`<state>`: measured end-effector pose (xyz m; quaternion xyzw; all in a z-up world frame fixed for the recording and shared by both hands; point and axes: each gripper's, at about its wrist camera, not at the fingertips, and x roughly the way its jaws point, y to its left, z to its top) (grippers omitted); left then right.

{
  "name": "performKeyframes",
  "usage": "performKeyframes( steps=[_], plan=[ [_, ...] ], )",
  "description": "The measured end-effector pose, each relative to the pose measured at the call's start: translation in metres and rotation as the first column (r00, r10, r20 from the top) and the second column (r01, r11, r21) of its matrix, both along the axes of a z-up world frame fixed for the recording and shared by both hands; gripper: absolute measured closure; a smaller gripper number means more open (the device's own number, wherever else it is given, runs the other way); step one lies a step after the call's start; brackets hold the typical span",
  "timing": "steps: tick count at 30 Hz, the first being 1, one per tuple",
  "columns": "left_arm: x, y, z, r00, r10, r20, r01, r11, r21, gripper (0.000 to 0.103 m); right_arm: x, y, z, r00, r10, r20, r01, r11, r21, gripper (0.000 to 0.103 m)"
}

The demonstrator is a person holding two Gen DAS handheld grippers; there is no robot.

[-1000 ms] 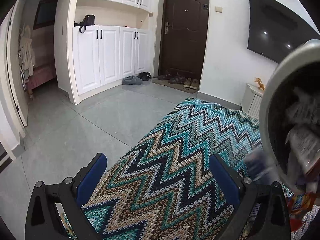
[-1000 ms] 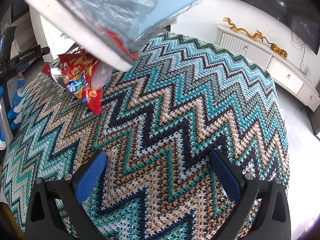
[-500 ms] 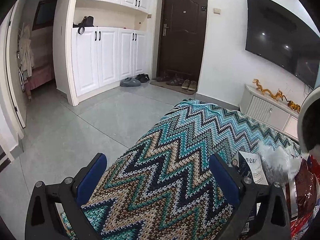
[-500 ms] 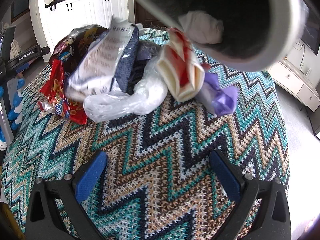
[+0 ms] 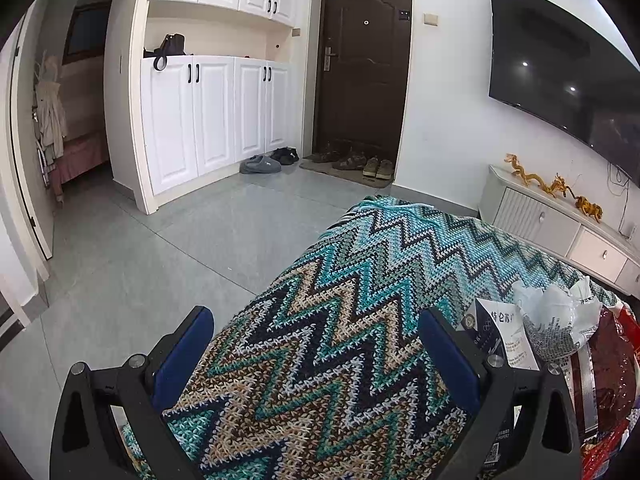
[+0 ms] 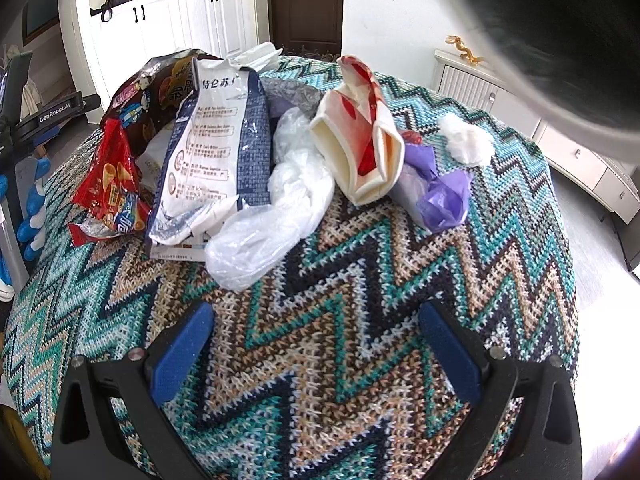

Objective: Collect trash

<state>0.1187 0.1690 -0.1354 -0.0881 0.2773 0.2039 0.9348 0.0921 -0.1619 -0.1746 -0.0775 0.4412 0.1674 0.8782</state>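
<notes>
Both your grippers are spread wide with nothing between the blue pads: the left gripper (image 5: pixel 316 354) and the right gripper (image 6: pixel 316 350) each hover over the zigzag blanket (image 6: pixel 360 300). The trash lies heaped on that blanket ahead of your right gripper. You have one red snack bag (image 6: pixel 110 184), one white-and-blue pouch (image 6: pixel 216 152), one clear plastic bag (image 6: pixel 276 216), one cream-and-red carton (image 6: pixel 360 148), one purple wrapper (image 6: pixel 444 196) and one white tissue wad (image 6: pixel 466 140), slightly apart.

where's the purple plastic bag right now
In the right wrist view, the purple plastic bag lies on the zigzag blanket, right of centre, just right of the cream and red carton and below the white tissue wad.
</notes>
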Motion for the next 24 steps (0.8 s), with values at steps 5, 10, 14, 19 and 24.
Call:
performKeyframes(
  steps=[5, 10, 14, 19, 24],
  plan=[
    [0.001, 0.001, -0.002, 1.000, 0.002, -0.014, -0.002, 1.000, -0.001, 0.000, -0.001, 0.000, 0.000, 1.000, 0.000, 0.000, 0.000, 1.000, 0.000, 0.000],
    [0.004, -0.001, -0.004, 0.999, -0.005, -0.035, 0.005, 1.000, 0.006, 0.000, -0.001, 0.000, 0.000, 1.000, 0.000, 0.000, 0.000, 1.000, 0.000, 0.000],
    [0.010, -0.007, -0.007, 0.997, -0.021, -0.078, 0.023, 0.999, 0.025, 0.000, 0.000, 0.000, 0.000, 1.000, 0.000, 0.000, 0.000, 1.000, 0.000, 0.000],
    [0.016, -0.013, -0.011, 0.991, -0.020, -0.130, 0.028, 0.998, 0.057, 0.000, 0.000, 0.000, 0.000, 1.000, 0.000, 0.000, 0.000, 1.000, 0.000, 0.000],
    [0.017, -0.010, -0.014, 0.987, 0.009, -0.163, -0.001, 0.999, 0.047, 0.000, 0.000, 0.000, 0.000, 1.000, -0.001, 0.000, 0.001, 1.000, 0.000, 0.000]
  ],
)
